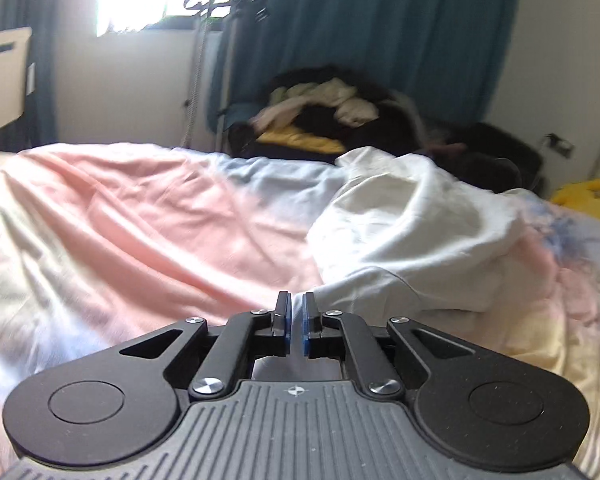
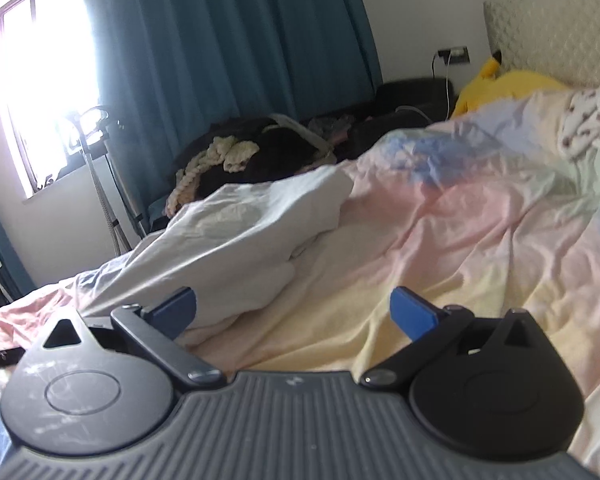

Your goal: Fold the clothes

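Presently, the left gripper [image 1: 296,320] is hovering low over the pink side of the bedsheet [image 1: 140,220], its blue pads standing a narrow slit apart with nothing between them. The white garment [image 1: 400,232] is lying just ahead and to its right, bunched and only partly folded, one edge trailing toward the fingertips. The risk here is a blind pinch: with the jaws this narrow, they are likely to skate over the cloth or catch only a wrinkle, and the sheet beneath is equally loose, so both layers could come up together.

Moving right, the garment [image 2: 240,236] is sitting in a rumpled heap across the middle of the bed, its upper flap appearing to be propped up rather than lying flat. Any tug from one side is liable to drag the whole heap and undo what shape it has.

Further right, the right gripper [image 2: 293,310] is standing wide open and empty, its left pad [image 2: 178,304] just beside the garment's near hem, its right pad over bare yellow sheet [image 2: 340,320]. Closing from here, it would likely be taking more bedding than garment.

At the far right, a yellow plush [image 2: 504,84] and a patterned cloth [image 2: 588,120] are lying well apart and are posing no hazard.
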